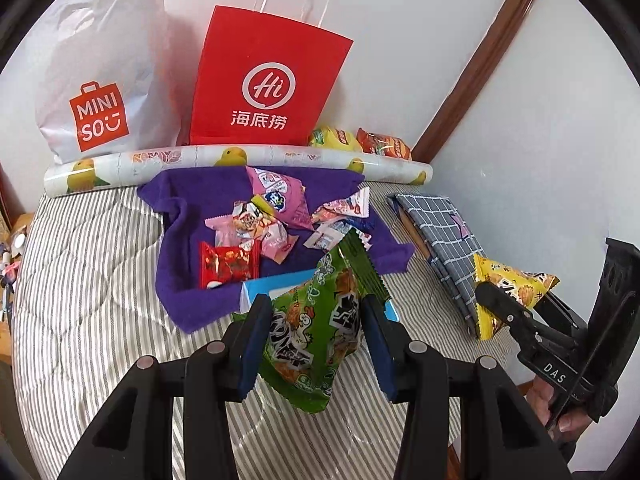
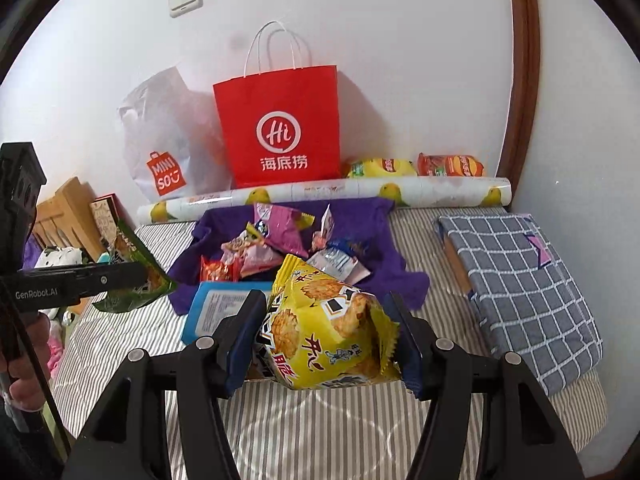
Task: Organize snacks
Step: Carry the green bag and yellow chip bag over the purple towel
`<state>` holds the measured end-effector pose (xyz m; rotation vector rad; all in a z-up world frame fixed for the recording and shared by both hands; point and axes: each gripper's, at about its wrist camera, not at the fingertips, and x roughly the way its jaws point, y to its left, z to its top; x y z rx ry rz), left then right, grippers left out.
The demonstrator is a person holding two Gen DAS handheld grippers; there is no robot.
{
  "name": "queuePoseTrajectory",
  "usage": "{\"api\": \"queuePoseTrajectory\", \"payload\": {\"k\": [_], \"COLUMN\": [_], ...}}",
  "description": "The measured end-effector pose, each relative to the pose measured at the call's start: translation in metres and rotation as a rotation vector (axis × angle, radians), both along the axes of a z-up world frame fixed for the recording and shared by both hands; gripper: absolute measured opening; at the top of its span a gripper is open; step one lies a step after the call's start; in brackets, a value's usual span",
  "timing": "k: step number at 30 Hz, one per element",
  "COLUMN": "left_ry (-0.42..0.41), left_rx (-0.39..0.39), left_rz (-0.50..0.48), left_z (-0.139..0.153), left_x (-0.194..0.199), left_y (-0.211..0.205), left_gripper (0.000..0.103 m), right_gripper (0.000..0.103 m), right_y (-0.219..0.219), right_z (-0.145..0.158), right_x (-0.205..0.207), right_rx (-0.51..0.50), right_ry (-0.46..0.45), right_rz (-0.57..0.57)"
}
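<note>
My left gripper [image 1: 316, 340] is shut on a green snack packet [image 1: 320, 328], held above the striped bedding; the same green packet [image 2: 134, 272] shows at the left of the right wrist view. My right gripper [image 2: 324, 340] is shut on a yellow snack packet [image 2: 328, 332], which also appears as the yellow packet [image 1: 508, 292] at the right of the left wrist view. Beyond both lies a purple cloth [image 1: 188, 280] with several small snack packets [image 1: 256, 220] scattered on it. A light blue box [image 2: 212, 308] lies at the cloth's near edge.
A red paper bag [image 2: 280, 128] and a white plastic bag [image 1: 104, 72] lean on the wall behind a printed roll [image 1: 240, 160]. Yellow and orange chip bags [image 2: 416, 168] lie behind the roll. A grey checked pouch [image 2: 520, 280] lies at right. A hand [image 2: 24, 364] holds the left gripper.
</note>
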<state>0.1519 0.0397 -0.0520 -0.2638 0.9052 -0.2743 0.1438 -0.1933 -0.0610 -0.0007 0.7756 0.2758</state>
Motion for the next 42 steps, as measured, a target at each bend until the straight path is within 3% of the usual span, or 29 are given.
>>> {"api": "queuePoseTrajectory", "payload": {"k": [14,26,42], "left_ry": [0.001,0.059,0.101], "left_rx": [-0.001,0.0,0.058], "left_rz": [0.028,0.061,0.096], "left_z": [0.001,-0.02,-0.037], "left_x": [0.035,0.078,0.143], "left_y": [0.015,0.029,0.037], "left_gripper": [0.044,0.044,0.044], "right_gripper": [0.06,0.06,0.06], "right_y": [0.0,-0.004,0.001], "right_z": [-0.004,-0.03,-0.06], "right_x": [0.048,0.101,0.178], "right_rx": [-0.004,-0.021,-0.008], "right_ry": [0.002,0.044,0.083], "right_rz": [-0.019,-0.049,-0.062]}}
